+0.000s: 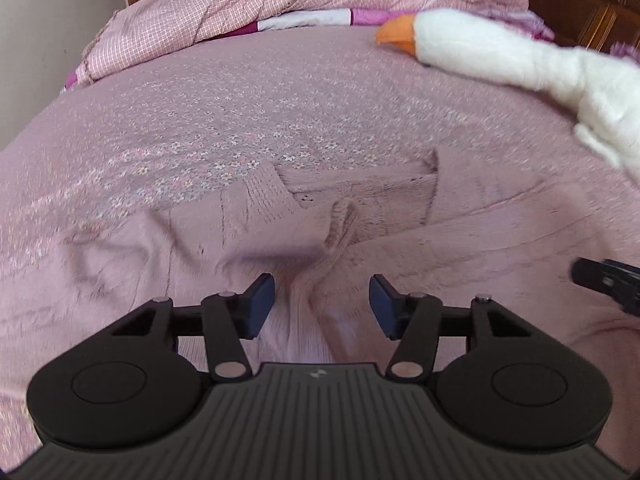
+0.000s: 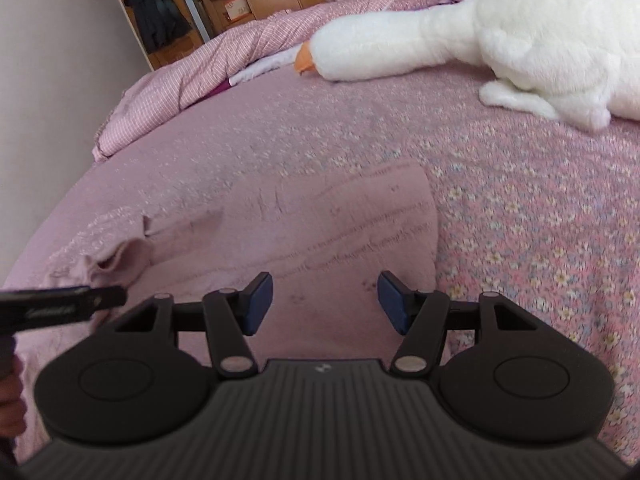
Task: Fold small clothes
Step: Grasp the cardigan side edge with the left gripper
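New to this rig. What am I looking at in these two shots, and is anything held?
No robot: a person carries a two-finger tool in each hand, each with a fisheye camera looking along its fingers. One picture comes from the left tool, the other from the right tool; both are open and hold nothing. Below them a pink knitted garment lies on a pink flowered bedspread. A white plush goose lies further back, beside a rumpled checked quilt. Each view catches the other tool at its edge.

pink knit sweater (image 1: 280, 216), floral pink bedspread (image 1: 240, 120), white goose w/ orange beak (image 2: 520, 32)
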Demonstrator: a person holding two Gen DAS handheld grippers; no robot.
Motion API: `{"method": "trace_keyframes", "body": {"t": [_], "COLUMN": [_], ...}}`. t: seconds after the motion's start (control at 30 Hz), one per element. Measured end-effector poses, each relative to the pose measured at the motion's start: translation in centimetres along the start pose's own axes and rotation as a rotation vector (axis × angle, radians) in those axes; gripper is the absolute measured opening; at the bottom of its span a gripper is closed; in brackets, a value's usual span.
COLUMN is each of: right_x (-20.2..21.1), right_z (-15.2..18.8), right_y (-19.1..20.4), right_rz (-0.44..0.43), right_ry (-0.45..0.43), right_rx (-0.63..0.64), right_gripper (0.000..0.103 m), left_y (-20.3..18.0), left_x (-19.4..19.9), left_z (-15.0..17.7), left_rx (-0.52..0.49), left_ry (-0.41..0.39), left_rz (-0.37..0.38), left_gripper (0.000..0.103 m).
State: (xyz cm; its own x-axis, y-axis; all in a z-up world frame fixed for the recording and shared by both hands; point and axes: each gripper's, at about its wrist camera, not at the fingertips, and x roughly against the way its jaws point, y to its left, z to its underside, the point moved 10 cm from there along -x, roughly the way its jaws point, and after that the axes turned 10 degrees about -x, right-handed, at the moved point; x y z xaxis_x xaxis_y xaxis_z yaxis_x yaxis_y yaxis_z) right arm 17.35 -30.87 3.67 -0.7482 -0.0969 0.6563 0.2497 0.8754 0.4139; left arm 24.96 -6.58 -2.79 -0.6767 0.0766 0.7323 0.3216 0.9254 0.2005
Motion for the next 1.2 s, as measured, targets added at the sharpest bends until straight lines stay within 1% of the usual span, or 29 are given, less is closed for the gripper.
{"method": "trace_keyframes", "body": {"t": [0.1,0.2,0.23,0.27,0.3,0.33,0.43,0.5,0.57,0.67,0.73,0.8,0.87,0.93,0.97,1.0,1.03,1.07,1.1,1.2], "right_x": [-0.1,-0.1,-0.1,-0.1,-0.1,-0.1,-0.1,-0.1,-0.1,-0.1,-0.1,-0.1,-0.1,-0.1,-0.1,0.0,0.0,0.1,0.1,0.4], "right_z": [0.5,0.6,0.7,0.7,0.7,0.7,0.7,0.8,0.9,0.9,1.0,1.0,1.0,1.0,1.0,1.0,0.9,0.8,0.5,-0.8], "right_y": [0.0,0.2,0.3,0.3,0.3,0.3,0.3,0.3,0.4,0.5,0.6,0.5,0.5,0.6,0.6,0.6,0.6,0.6,0.7,0.6], "right_rz": [-0.002,0.005,0.006,0.006,0.007,0.007,0.003,0.003,0.005,0.009,0.014,0.016,0.018,0.019,0.020,0.022,0.022,0.021,0.017,0.009], "right_ry": [-0.010,-0.016,-0.019,-0.020,-0.022,-0.022,-0.024,-0.025,-0.028,-0.030,-0.031,-0.030,-0.029,-0.028,-0.027,-0.026,-0.023,-0.021,-0.020,-0.040], "right_rx": [0.030,0.060,0.063,0.065,0.067,0.070,0.074,0.076,0.078,0.088,0.097,0.101,0.103,0.105,0.107,0.107,0.104,0.099,0.090,0.069], "right_gripper": [0.060,0.060,0.060,0.060,0.060,0.060,0.060,0.060,0.060,0.060,0.060,0.060,0.060,0.060,0.060,0.060,0.060,0.060,0.061,0.061], "left_y": [0.1,0.4,0.5,0.6,0.8,1.1,2.9,4.5,6.1,8.5,9.7,10.7,11.5,12.2,12.6,13.0,13.3,13.7,14.0,14.7], "left_x": [-2.2,-3.5,-3.6,-3.5,-3.2,-2.8,-0.8,0.9,2.3,3.6,4.1,4.4,4.8,5.2,5.4,5.7,6.0,6.1,6.2,5.6], "left_z": [-0.6,-1.1,-1.3,-1.3,-1.3,-1.2,-0.8,-0.2,0.6,2.4,3.7,5.1,6.4,7.4,7.9,8.1,8.2,8.2,8.1,7.5], "left_rx": [-0.008,-0.028,-0.037,-0.040,-0.038,-0.032,0.009,0.053,0.098,0.154,0.186,0.222,0.255,0.264,0.268,0.272,0.278,0.283,0.289,0.317], "left_ry": [0.012,0.000,-0.006,-0.018,-0.030,-0.039,-0.084,-0.105,-0.116,-0.107,-0.090,-0.069,-0.050,-0.037,-0.037,-0.044,-0.056,-0.066,-0.074,-0.093], "left_rz": [-0.032,-0.077,-0.091,-0.092,-0.092,-0.096,-0.107,-0.116,-0.109,-0.107,-0.082,-0.036,-0.017,-0.032,-0.041,-0.045,-0.045,-0.043,-0.042,-0.030], "left_gripper": [0.062,0.062,0.057,0.046,0.023,0.012,0.010,0.009,0.009,0.010,0.011,0.011,0.016,0.024,0.026,0.031,0.039,0.043,0.050,0.057]}}
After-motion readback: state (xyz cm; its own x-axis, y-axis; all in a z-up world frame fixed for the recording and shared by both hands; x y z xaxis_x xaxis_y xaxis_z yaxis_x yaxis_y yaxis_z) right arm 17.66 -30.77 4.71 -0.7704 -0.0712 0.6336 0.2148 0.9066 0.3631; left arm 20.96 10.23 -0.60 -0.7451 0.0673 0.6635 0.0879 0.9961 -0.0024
